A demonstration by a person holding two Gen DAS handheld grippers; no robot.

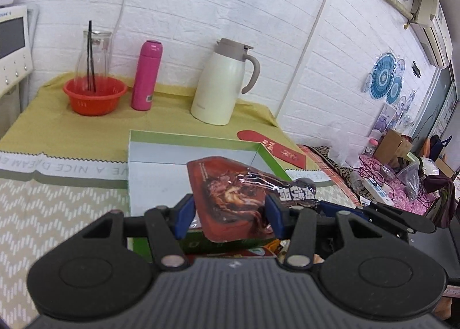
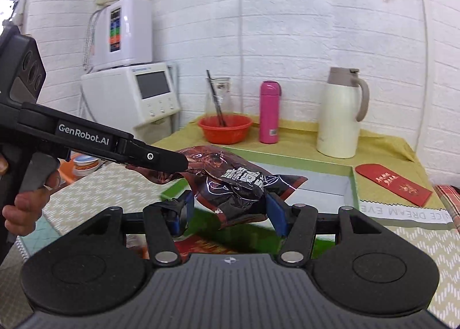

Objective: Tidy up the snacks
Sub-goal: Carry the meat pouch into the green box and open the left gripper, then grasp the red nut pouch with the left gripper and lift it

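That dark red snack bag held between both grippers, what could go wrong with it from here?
1. Both the left gripper and the right gripper pinch the same snack bag; pulling apart could tear the crinkled foil.
2. If one lets go early, the bag may swing and miss the green-rimmed box.
3. A wide sweep could knock the cream jug behind.

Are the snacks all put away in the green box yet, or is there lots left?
Not yet. The green-rimmed cardboard box shows only bare white floor where visible, so nothing looks stored. In hand: both the left gripper and right gripper clamp one crinkly dark red snack packet, held above the box. Left: lowering it in, plus other packets glimpsed below the grippers.
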